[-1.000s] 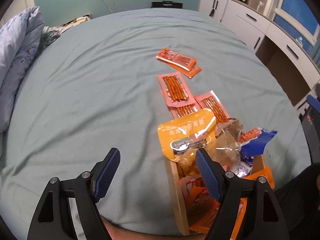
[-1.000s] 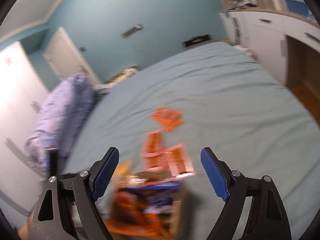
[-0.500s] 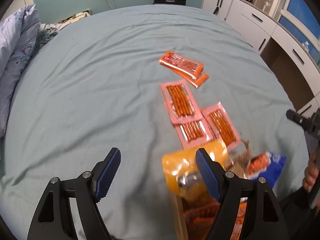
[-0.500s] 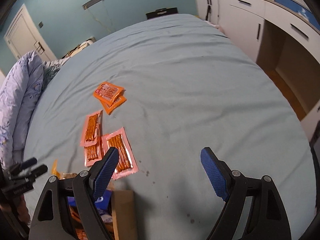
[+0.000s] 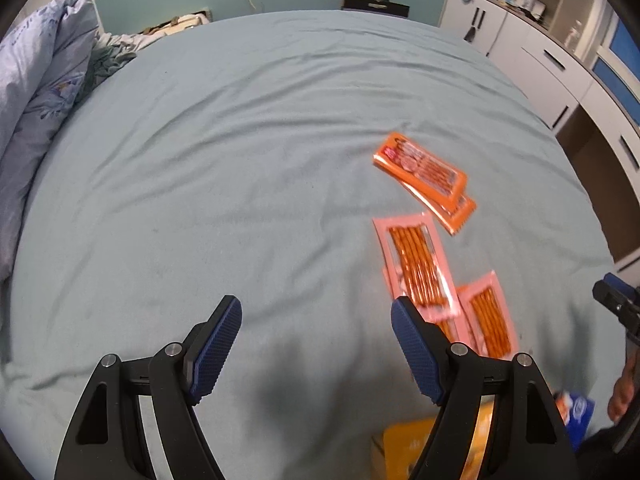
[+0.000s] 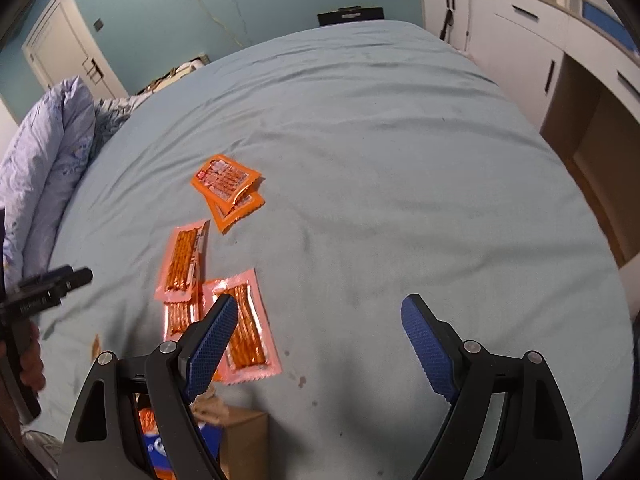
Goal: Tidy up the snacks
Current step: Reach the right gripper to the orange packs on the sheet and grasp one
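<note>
Both grippers are black frames. The left gripper (image 5: 316, 344) and right gripper (image 6: 320, 344) carry ribbed blue pads (image 5: 216, 350). Silver screws (image 6: 469, 346) dot the arms.

Each view rides on a hand-held gripper and looks forward and steeply down along its own two fingers onto the bed (image 5: 240, 152). The left wrist view sits at the near edge, left of the snack packets (image 5: 420, 268), which fall on its right side. The right wrist view sits further right, so the same packets (image 6: 224, 272) lie on its left. Both share the sheet, the packets, the far wall and the white cabinets (image 6: 520, 32); each catches the other gripper at its frame edge.
</note>
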A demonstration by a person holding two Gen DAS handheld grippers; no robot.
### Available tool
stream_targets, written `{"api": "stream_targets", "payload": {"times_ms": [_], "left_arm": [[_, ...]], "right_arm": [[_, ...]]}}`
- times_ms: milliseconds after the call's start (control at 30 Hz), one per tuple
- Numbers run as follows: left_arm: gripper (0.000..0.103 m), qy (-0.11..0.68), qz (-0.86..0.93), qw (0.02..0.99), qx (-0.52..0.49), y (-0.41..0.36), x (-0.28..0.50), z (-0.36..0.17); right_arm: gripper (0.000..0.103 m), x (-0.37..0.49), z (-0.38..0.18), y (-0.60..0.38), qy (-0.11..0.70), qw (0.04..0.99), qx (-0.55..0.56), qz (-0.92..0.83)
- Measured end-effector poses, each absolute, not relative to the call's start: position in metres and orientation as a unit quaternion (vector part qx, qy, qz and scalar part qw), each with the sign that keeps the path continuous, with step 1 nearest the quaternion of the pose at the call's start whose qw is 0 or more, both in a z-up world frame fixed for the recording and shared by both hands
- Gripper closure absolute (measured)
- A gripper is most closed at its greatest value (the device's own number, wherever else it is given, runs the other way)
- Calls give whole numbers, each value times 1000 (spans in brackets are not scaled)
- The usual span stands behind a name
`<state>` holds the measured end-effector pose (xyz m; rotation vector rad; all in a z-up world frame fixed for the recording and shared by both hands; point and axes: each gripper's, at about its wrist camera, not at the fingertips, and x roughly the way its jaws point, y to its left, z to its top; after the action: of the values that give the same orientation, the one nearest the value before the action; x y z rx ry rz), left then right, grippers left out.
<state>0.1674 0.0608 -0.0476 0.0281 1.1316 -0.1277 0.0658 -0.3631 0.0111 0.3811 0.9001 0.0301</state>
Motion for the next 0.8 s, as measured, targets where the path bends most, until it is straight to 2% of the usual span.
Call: {"api": "stream_targets", "payload": {"times_ms": [233, 400, 667, 800], "left_arm": [[25, 551, -50, 832, 40, 54, 184, -64], [25, 559, -60, 827, 8, 56, 186, -65], [25, 572, -67, 817, 3, 53, 189, -77], [25, 575, -67, 815, -5, 55, 194, -79]], "right_arm": [[19, 143, 19, -352, 457, 873, 161, 54], [20, 220, 22, -322, 482, 869, 85, 74], [20, 326, -22, -240, 555, 821, -85, 100], [22, 345, -52, -220, 591, 792, -103, 111]]}}
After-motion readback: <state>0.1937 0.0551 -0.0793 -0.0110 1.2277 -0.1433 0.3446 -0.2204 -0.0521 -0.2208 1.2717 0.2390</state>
